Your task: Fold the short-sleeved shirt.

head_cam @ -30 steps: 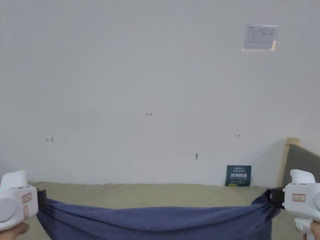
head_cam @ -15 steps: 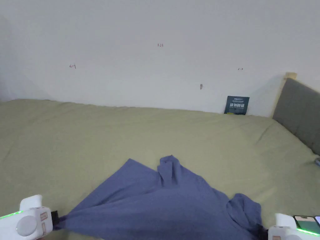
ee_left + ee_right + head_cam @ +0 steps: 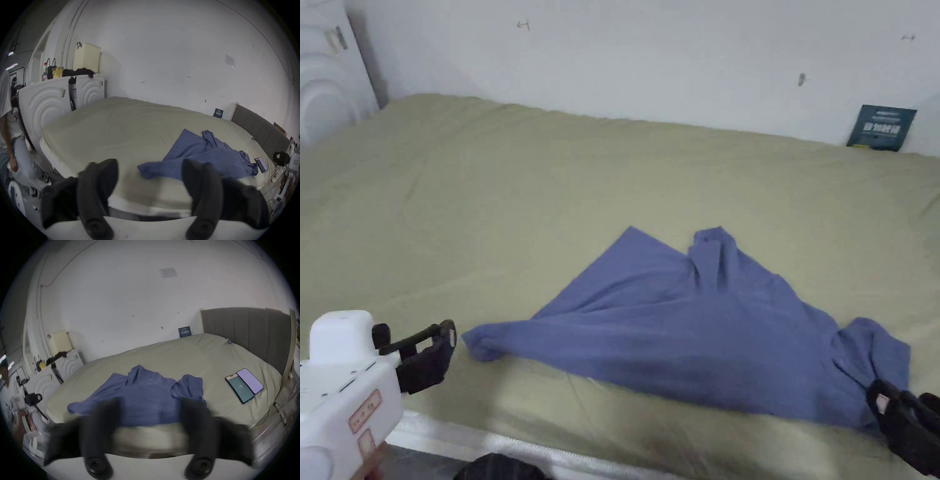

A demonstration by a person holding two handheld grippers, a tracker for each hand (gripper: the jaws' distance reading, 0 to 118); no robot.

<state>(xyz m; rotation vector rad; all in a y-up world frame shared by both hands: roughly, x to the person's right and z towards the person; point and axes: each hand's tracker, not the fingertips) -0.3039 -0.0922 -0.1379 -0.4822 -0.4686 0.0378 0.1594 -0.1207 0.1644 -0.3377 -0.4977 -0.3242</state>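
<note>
At lower left of the head view, the left gripper (image 3: 440, 350) holds its jaws apart, empty. The crumpled blue short-sleeved cotton shirt (image 3: 700, 325) lies mid-frame on the olive bedsheet (image 3: 487, 187). At lower right, the right gripper (image 3: 903, 415) is likewise spread, empty. Risk: bunched corners may fold in creases; the near hem may slide off the mattress edge.

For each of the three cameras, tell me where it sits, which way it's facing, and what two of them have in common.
Head view: on the person's head, looking down across the bed at the blue shirt; the left tongs and right tongs show at the bottom corners.
Left gripper view: at the bed's near edge, facing the wall; its own open jaws frame the shirt's near corner.
Right gripper view: same edge, farther right; its open jaws are blurred, with two phones beyond.
Shared: both gripper views show the shirt and each other's tongs.
</note>
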